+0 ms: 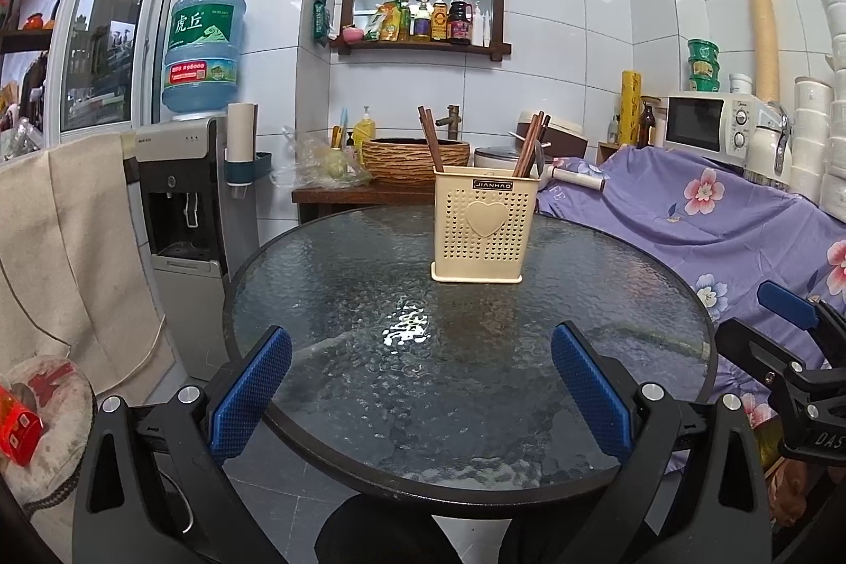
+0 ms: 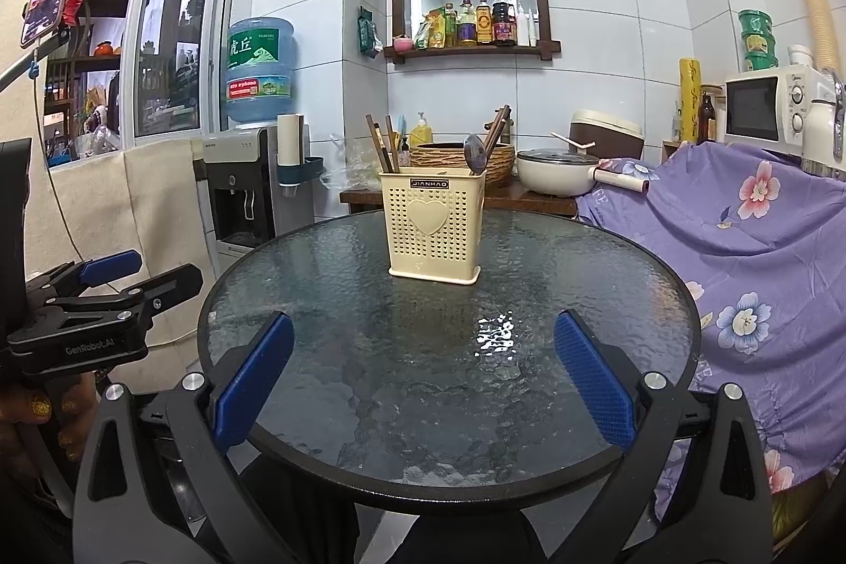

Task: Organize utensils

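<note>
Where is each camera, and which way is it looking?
Left wrist: sits on the left gripper, looking across the glass table at the utensil holder; the right gripper shows at its right edge.
Right wrist: sits on the right gripper, facing the same holder; the left gripper and a hand show at left.
Shared: table, holder, both grippers open.

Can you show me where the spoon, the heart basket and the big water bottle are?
spoon [image 2: 474, 153]: right wrist view, on its bowl.
heart basket [image 2: 431, 225]: right wrist view, on its front wall.
water bottle [image 1: 203, 51]: left wrist view, on its label.

A water dispenser [image 1: 182, 215] stands at nine o'clock, a microwave [image 1: 700, 125] at two, a floral purple sheet [image 1: 740, 215] beneath it.
</note>
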`<action>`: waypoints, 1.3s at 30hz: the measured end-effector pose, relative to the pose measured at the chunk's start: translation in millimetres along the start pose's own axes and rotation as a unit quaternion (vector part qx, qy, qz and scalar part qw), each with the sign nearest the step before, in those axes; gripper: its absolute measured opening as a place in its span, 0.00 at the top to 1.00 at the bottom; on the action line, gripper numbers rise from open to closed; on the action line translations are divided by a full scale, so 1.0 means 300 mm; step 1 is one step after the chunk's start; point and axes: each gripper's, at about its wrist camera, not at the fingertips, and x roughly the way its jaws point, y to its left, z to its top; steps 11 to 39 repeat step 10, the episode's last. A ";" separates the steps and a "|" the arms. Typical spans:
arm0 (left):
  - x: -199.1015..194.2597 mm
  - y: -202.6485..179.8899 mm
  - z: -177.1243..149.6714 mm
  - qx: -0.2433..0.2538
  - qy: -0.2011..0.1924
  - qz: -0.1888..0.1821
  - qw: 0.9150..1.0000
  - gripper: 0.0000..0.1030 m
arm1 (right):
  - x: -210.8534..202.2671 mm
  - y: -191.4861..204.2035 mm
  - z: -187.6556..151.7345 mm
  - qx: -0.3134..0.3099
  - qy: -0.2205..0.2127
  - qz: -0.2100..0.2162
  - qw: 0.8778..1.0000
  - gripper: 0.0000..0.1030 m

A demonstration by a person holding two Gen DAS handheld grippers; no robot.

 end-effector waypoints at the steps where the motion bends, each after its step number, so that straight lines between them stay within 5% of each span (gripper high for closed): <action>1: 0.000 -0.001 0.001 0.001 0.000 0.001 1.000 0.06 | -0.001 0.000 -0.001 0.000 0.000 0.000 1.000 0.06; 39: 0.003 -0.005 0.004 0.013 0.005 0.010 1.000 0.06 | 0.000 -0.006 0.000 0.000 0.001 0.000 1.000 0.06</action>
